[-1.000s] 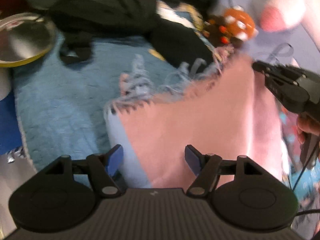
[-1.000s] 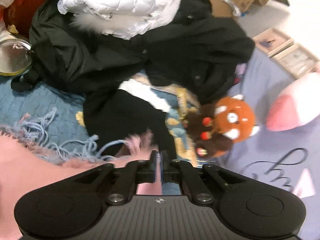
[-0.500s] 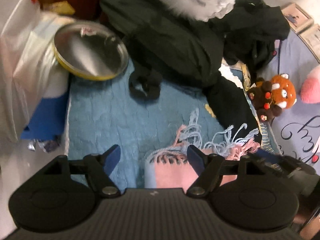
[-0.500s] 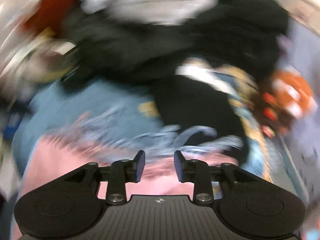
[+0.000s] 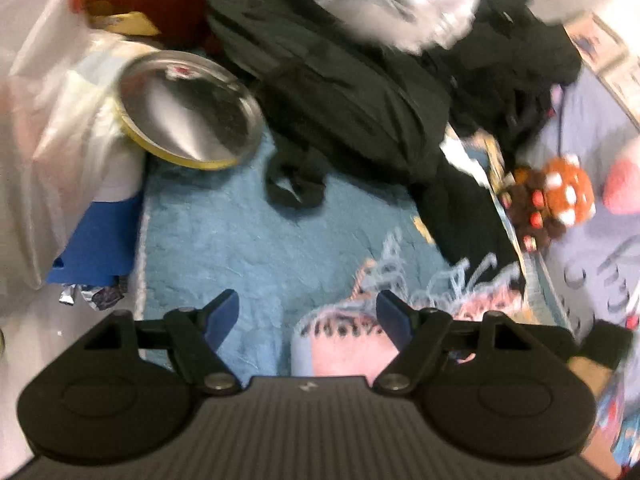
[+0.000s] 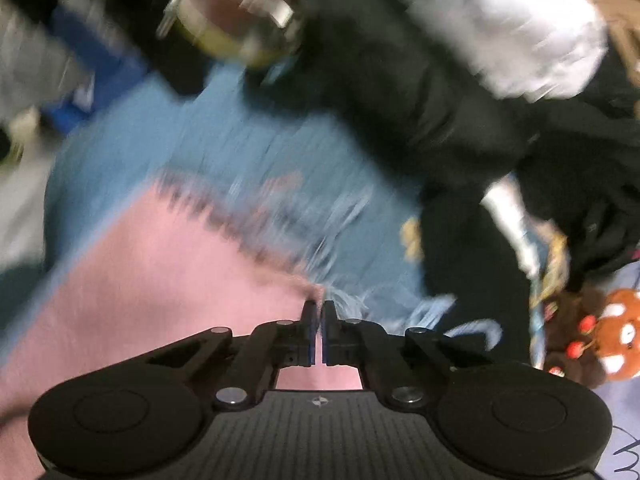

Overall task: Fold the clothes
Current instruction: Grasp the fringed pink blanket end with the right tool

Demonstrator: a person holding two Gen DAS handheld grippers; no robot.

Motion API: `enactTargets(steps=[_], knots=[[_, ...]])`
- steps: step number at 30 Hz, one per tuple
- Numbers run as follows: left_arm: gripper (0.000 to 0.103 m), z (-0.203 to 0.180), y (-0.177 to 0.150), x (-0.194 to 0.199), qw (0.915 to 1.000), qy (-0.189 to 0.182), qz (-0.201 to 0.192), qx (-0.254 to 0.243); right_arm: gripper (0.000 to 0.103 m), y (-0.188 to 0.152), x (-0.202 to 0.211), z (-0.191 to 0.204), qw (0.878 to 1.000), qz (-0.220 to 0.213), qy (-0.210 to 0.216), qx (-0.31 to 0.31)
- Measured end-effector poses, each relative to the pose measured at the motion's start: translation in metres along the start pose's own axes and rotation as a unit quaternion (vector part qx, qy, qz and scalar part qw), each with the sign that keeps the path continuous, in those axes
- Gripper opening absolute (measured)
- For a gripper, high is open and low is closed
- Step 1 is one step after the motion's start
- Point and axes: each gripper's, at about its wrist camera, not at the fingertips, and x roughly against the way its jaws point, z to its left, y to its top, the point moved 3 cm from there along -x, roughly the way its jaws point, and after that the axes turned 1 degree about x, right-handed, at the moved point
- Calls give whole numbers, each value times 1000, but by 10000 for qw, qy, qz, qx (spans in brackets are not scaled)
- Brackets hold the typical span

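Our right gripper [image 6: 319, 322] clenches, seemingly pinching the pink scarf [image 6: 160, 280] near its fringe at twelve o'clock to fold it; our left gripper [image 5: 308, 314] hangs released.

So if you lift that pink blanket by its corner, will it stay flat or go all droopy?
Probably droopy: the pink blanket already lies in soft folds. Its fringe looks loose, so the strands would likely dangle. It looks light and not slippery.

On the rug [image 5: 248, 240] the fringed scarf [image 5: 344, 348] lies nearest the cameras, the heap of dark jackets [image 5: 352, 92] behind the rug's far edge with a padded coat [image 5: 372, 4] on top, a round tin lid [image 5: 188, 108] at the rug's far-left corner and a plush toy [image 5: 556, 196] beyond its right edge.
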Motion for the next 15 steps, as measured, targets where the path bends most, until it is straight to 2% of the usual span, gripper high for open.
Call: enactTargets(steps=[3,4,7,9,11,12,13,15], knots=[[80,8,7,16,9979,194,-590,207,0,16,13,-8,9984,-475,-218,-193],[81,8,8,19,9971,235,-694,215,0,20,11,-9,9981,-492,-297,-228],[82,5,6,14,9984,234,-512,100,3,27,-7,-13,9987,-150,-412,-271],[82,4,6,9,9989,243,-391,69,5,29,-5,-16,9963,-141,-779,-340],[82,7,7,7,9989,255,-366,122,20,27,10,-22,9923,-217,-920,-805],[82,9,8,7,9988,281,-366,192,34,25,19,-22,9901,-230,-869,-1077],[82,12,10,6,9984,319,-375,289,44,22,30,-19,9882,-220,-743,-1321],[82,18,15,4,9976,378,-376,440,46,18,49,-1,9864,-212,-428,-1573]])
